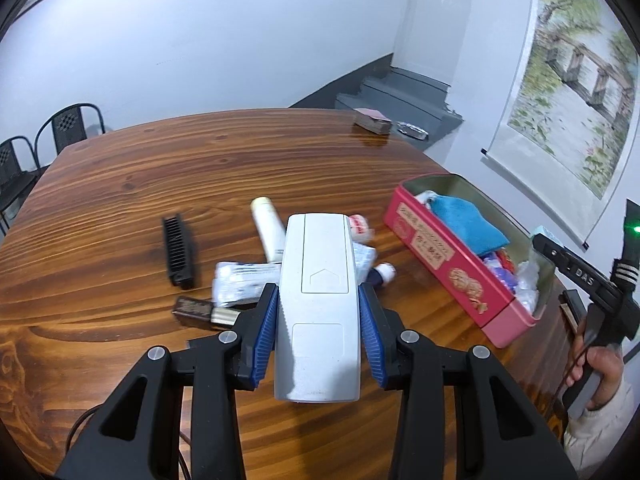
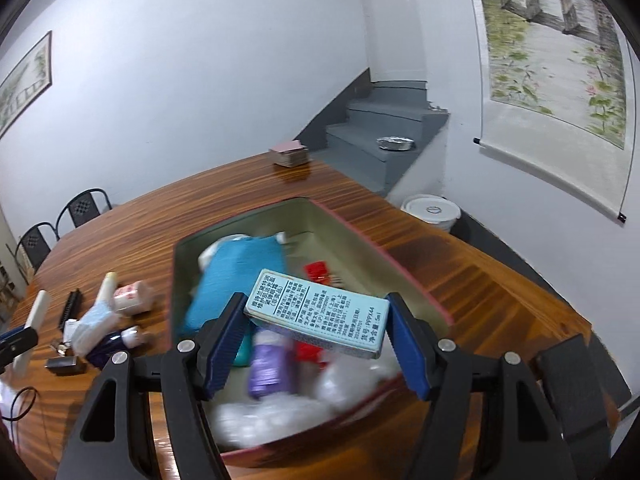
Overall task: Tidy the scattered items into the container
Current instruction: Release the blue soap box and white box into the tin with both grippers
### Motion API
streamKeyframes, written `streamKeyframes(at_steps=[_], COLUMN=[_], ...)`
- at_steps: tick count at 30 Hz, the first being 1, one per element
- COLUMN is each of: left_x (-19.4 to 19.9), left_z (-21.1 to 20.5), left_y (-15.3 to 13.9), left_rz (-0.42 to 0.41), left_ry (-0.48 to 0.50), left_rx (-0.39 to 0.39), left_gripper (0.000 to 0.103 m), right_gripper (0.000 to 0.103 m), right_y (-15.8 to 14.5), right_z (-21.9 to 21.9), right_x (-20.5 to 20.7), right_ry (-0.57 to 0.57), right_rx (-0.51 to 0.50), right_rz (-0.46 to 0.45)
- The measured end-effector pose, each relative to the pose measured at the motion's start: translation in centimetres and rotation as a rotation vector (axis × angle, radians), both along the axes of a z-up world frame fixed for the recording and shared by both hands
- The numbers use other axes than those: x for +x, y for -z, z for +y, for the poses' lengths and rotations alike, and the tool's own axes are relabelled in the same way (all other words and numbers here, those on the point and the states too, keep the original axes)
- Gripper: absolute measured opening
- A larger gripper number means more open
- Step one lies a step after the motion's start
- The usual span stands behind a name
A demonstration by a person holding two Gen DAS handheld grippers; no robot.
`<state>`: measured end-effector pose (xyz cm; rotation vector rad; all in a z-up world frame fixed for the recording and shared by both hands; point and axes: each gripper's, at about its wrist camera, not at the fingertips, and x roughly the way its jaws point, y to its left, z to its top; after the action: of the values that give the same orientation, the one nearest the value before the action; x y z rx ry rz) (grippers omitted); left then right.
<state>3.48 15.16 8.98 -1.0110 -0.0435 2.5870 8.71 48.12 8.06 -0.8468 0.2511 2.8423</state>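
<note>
Glossy striped wood table, white walls, grey stairs behind the far end, scroll painting on the wall to the right, two black chairs at the far left edge. A small stack of cards sits at the far end of the table. Red tin on the right side of the table, lid off, already holding a blue cloth, a purple bottle, something red and some clear white wrapping (contents blurred in the right wrist view). Left gripper is clamped on a white remote, back side up, lengthways between the blue pads, held above the loose pile. Right gripper grips a pale blue box with printed text on its face, tilted, held over the tin. Loose on the table left of the tin: black comb, cream tube, small white bottle with red print, dark blue bottle with a white cap, a clear packet, a dark lighter-shaped thing. A hand in a pale sleeve holds the right gripper's handle.
</note>
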Motion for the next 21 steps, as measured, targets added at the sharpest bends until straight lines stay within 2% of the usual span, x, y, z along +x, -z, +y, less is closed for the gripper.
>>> streamKeyframes(at_steps=[6,7,8,10,21], left_x=[0.5,0.6,0.7,0.9,1.2], left_z=[2.5,3.0,3.5,4.7,11.4], left_y=[-0.8,-1.0,-1.1,-1.3,-1.4], left_rz=[0.013,0.016,0.018,0.021,0.011], left_ry=[0.040,0.049,0.058,0.082,0.231], left_rx=[-0.016,-0.018,-0.021,-0.025,-0.034], left_gripper=[0.042,0.042,0.042,0.042,0.042], right_gripper=[0.073,0.074,0.079,0.083,0.083], right_y=[1.0,1.2,1.4,1.2,0.5], right_z=[1.7,1.9,1.9,2.3,4.6], right_x=[-1.0,-1.1,-1.3,-1.1,0.6], right_ry=[-0.006,-0.011,-0.012,-0.002,0.073], right_rx=[0.000,-0.003,-0.006,-0.013,-0.106], right_rz=[-0.029,-0.034,-0.032,-0.008,0.081])
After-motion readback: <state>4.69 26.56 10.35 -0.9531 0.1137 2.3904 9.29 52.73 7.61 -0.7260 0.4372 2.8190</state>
